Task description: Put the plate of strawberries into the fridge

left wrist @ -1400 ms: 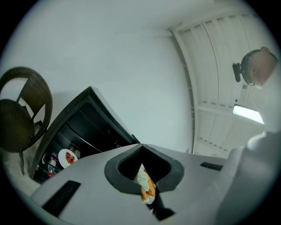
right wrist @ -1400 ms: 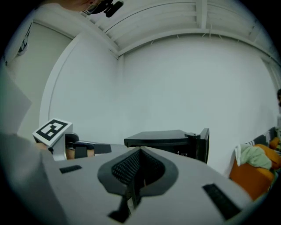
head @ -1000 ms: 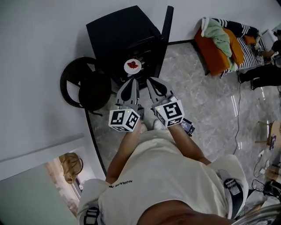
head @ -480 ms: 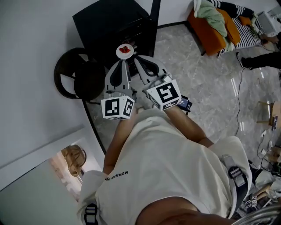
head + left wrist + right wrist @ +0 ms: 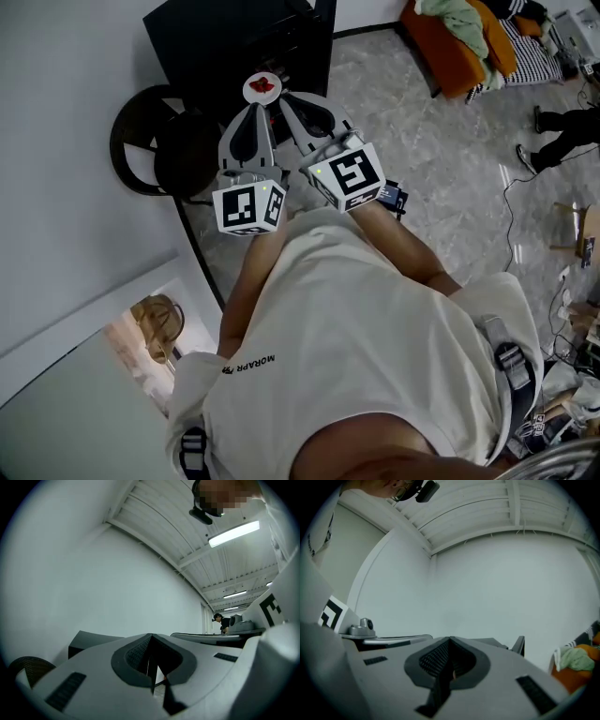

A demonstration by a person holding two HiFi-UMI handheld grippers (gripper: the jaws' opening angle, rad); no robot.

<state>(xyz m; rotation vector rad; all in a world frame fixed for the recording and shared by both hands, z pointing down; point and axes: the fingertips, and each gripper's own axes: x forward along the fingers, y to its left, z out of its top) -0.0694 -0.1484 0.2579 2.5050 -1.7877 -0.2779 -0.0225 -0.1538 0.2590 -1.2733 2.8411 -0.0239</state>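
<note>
Holding: plate [image 5: 262,87] of strawberries [image 5: 263,84], carried by both grippers, resting on no surface.
Left gripper [image 5: 255,106]: fingers [image 5: 136,654] closed on the plate's near rim; I see a white sliver pinched between them.
Right gripper [image 5: 281,101]: fingers [image 5: 436,660] closed on the same rim, just beside the left.
Plate position: at the front edge of the black fridge [image 5: 225,42], seen from the head view.
</note>
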